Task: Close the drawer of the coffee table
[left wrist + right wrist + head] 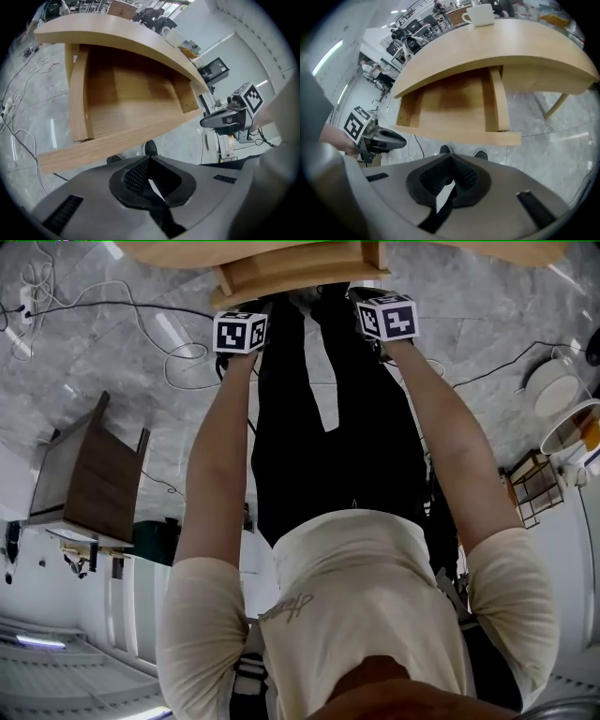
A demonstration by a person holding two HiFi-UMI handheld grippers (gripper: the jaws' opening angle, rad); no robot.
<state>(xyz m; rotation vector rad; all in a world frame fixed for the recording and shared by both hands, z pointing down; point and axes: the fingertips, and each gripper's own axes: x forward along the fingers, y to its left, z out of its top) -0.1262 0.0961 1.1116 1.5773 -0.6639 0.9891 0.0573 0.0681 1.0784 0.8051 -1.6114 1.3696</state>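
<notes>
The light wooden coffee table has its drawer pulled out, and the inside is bare. The drawer's front board runs just beyond my left gripper, whose jaws are shut with nothing in them. In the right gripper view the same drawer and its front board lie just ahead of my right gripper, which is also shut and holds nothing. From the head view, the left gripper and right gripper sit side by side at the drawer's front, apart from it.
A white cup stands on the table top. Cables trail over the grey marble floor at the left. A dark wooden side table stands left of me and a white round stand at the right. My shoes are below the drawer.
</notes>
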